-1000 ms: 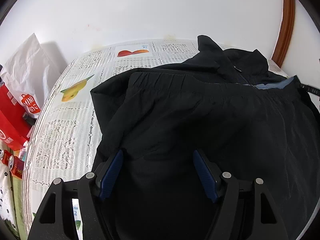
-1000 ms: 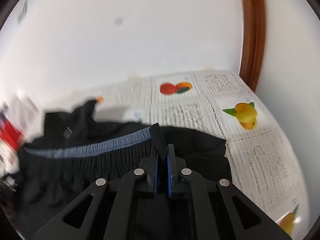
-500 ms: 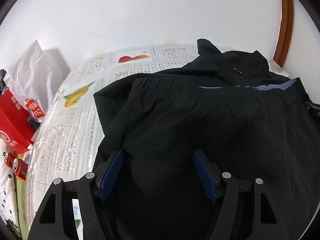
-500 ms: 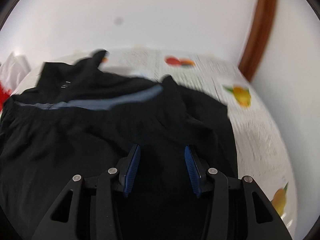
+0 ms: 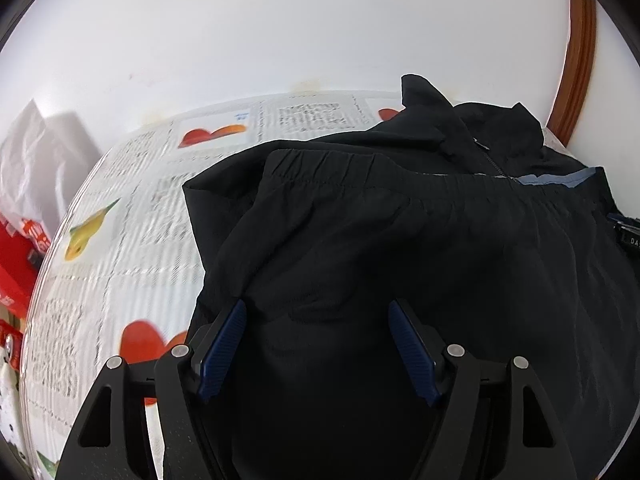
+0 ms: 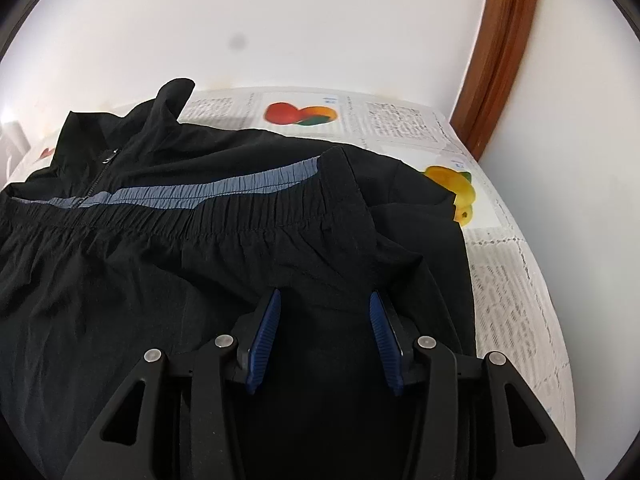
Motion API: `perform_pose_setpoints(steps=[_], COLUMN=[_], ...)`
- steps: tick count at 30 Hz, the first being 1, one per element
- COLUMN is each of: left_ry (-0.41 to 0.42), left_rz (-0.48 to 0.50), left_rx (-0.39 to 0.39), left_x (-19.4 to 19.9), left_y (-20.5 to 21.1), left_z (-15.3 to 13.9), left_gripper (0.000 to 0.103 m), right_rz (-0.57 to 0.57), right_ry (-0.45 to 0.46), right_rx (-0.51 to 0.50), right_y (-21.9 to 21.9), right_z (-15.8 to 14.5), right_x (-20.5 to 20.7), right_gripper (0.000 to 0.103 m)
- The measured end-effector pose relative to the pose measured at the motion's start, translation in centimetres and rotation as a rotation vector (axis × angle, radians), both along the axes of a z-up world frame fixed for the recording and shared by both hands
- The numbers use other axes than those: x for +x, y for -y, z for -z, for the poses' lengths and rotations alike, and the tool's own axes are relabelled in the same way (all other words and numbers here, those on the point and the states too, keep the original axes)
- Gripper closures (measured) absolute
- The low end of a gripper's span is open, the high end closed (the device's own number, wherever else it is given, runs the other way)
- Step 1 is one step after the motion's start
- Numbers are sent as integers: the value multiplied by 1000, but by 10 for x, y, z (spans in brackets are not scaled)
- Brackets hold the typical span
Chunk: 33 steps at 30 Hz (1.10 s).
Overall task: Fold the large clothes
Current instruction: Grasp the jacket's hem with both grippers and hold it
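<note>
Only the white letters "DA" can be read, on a small black tag [image 5: 629,236] far to the right of the left gripper's fingers [image 5: 408,346]; the print on the tablecloth [image 6: 394,122] and red packaging [image 5: 18,272] is too blurred.

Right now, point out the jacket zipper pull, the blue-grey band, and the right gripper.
zipper pull [image 6: 107,159], right wrist view, dark metal tab.
blue-grey band [image 6: 224,187], right wrist view, mid-strip.
right gripper [image 6: 325,300], right wrist view, between open fingertips.
</note>
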<state>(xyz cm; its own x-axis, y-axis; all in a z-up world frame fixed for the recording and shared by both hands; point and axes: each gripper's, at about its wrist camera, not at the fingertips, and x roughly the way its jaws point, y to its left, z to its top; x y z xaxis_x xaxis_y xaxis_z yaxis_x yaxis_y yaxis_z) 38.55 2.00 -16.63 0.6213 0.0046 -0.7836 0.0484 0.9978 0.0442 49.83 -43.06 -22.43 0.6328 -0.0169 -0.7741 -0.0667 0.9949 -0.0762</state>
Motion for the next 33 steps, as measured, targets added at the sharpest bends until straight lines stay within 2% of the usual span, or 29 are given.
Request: perform_pose_setpoints(steps=[14,33], left_ry=[5,16], left_rz=[5,5], left_rx=[10,11], left_x=[16,18], left_y=[27,23], left_z=[1,4], left_gripper=[30,30], right_rz=[7,10], right_ry=[2,18], right_rx=[8,24], right_y=[21,24], right_z=[-1,0], right_x=[19,18], right_gripper=[57,56])
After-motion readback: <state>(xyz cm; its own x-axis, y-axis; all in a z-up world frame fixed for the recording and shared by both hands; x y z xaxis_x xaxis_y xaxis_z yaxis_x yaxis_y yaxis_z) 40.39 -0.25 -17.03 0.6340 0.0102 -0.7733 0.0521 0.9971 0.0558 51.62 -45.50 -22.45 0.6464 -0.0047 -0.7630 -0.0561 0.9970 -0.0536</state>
